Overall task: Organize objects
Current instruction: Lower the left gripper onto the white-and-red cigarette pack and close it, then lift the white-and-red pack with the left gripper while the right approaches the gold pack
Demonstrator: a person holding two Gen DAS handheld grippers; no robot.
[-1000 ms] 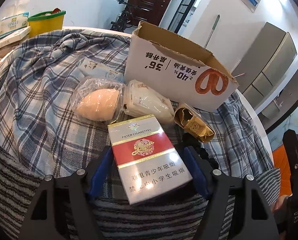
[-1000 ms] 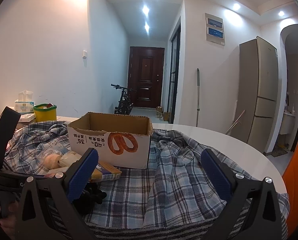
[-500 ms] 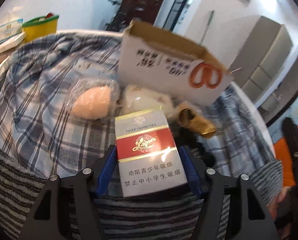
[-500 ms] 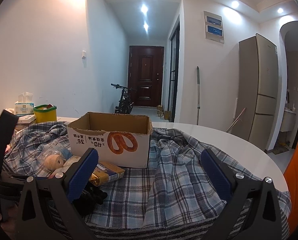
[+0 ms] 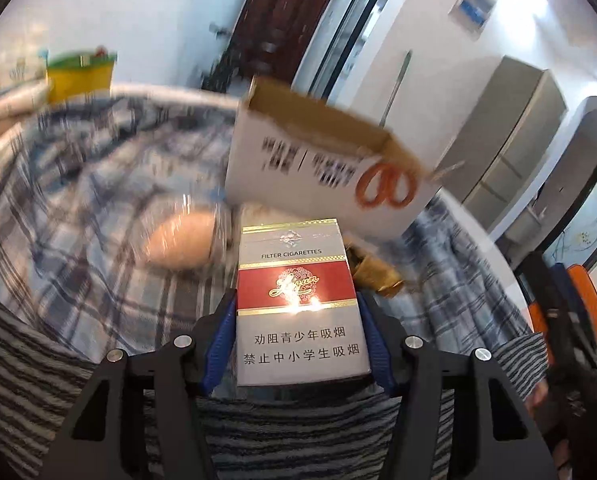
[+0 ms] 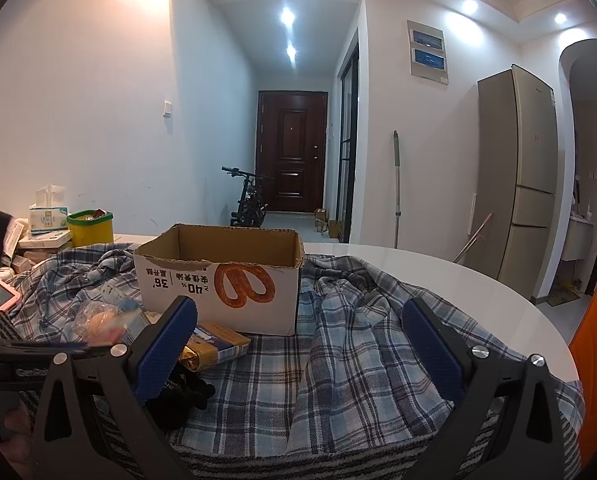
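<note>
My left gripper point(image 5: 296, 336) jaws, just closing, clamp the light, crushable cigarette pack point(image 5: 298, 304) by its long edges; right gripper point(image 6: 298, 344) gapes empty.

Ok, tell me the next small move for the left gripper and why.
Probably lift the cigarette pack and carry it toward the open cardboard box. The left gripper has just been closing, and its blue pads now sit against both sides of the pack, while the box stands just beyond with its top open. The right gripper is open and holds nothing.
</note>
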